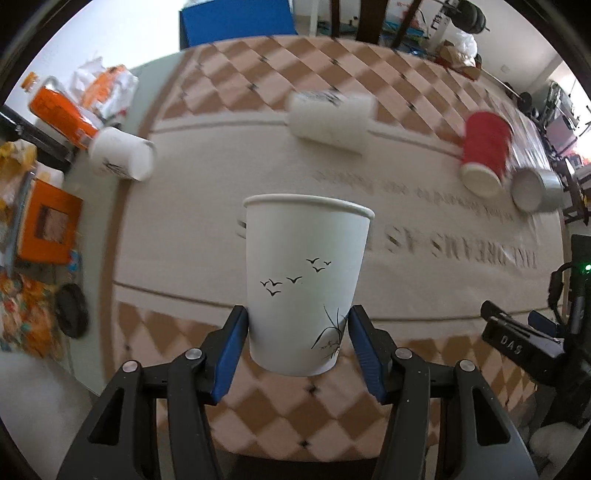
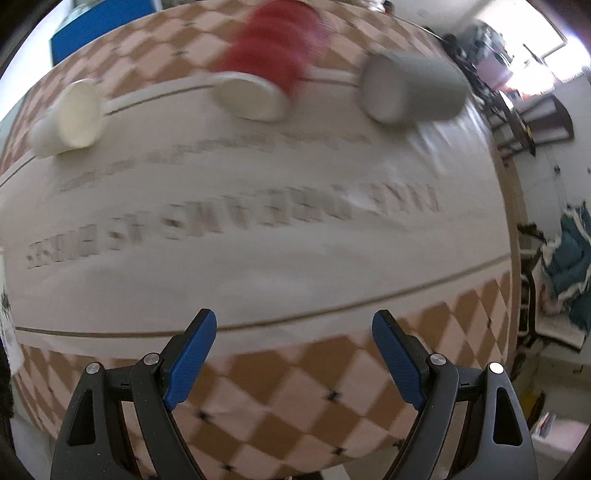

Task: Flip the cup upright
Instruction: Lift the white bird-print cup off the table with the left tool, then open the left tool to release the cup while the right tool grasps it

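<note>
My left gripper [image 1: 298, 332] is shut on a white paper cup with black birds [image 1: 304, 280], held upright by its lower part above the checkered tablecloth [image 1: 258, 398]. Other cups lie on their sides: a white one [image 1: 332, 118] at the back, a white one [image 1: 123, 155] at the left, a red one [image 1: 484, 155] and a grey one [image 1: 535, 186] at the right. My right gripper [image 2: 293, 338] is open and empty above the cloth. In the right wrist view the white cup [image 2: 70, 118], red cup [image 2: 266, 70] and grey cup [image 2: 410, 88] lie far ahead.
Orange boxes and packets [image 1: 48, 221] clutter the left side of the table. A black device [image 1: 524, 343] sits at the right edge. A blue board [image 1: 236, 22] stands behind the table. Chairs and clutter [image 2: 532, 122] stand to the right.
</note>
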The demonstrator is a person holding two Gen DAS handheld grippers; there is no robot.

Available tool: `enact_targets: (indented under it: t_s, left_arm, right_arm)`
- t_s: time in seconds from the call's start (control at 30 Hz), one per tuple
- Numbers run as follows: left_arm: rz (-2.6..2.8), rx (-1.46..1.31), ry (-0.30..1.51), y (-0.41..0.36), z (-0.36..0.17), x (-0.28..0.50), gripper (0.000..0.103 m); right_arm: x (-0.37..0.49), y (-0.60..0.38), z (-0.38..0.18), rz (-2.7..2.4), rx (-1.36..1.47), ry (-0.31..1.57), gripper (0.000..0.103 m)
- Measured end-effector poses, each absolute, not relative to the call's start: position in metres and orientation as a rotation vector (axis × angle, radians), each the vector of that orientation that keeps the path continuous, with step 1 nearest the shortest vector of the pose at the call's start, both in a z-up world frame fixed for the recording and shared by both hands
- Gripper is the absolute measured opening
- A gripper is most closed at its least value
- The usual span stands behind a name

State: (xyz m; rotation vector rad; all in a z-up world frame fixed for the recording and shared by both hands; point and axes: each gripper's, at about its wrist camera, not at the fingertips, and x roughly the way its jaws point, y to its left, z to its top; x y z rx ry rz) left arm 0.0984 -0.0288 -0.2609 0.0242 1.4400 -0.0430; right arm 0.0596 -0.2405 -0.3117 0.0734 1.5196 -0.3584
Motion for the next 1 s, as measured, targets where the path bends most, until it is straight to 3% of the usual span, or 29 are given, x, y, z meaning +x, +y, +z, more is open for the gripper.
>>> enact_targets:
  t_s: [0.3,0.77,0.83,0.9,1.0]
  left_arm:
    - [-0.078,-0.018,1.516,-0.101,-0.295,0.083,0.053]
    - [-0.071,0.031,1.581,-0.133,-0.330,0.086,0.056]
    - [-0.065,0.041,1.580,-0.137,-0.332,0.087,0.065]
    - [-0.057,0.057,1.562,-0.140,-0.331,0.087,0.085]
    - [-0.052,0.066,1.542,-0.143,-0.328,0.091,0.095]
  right_arm:
    - [0.024,-0.322,-0.328,-0.443,0.145,1.545,0.088]
    - [0.023,-0.367,-0.351,-0.461,0.180,1.574,0.088]
    - [0.023,-0.375,-0.353,-0.454,0.175,1.573,0.088]
    - [0.024,-0.376,-0.355,-0.450,0.173,1.572,0.088]
    - [0.027,-0.374,-0.352,-0.448,0.172,1.567,0.088]
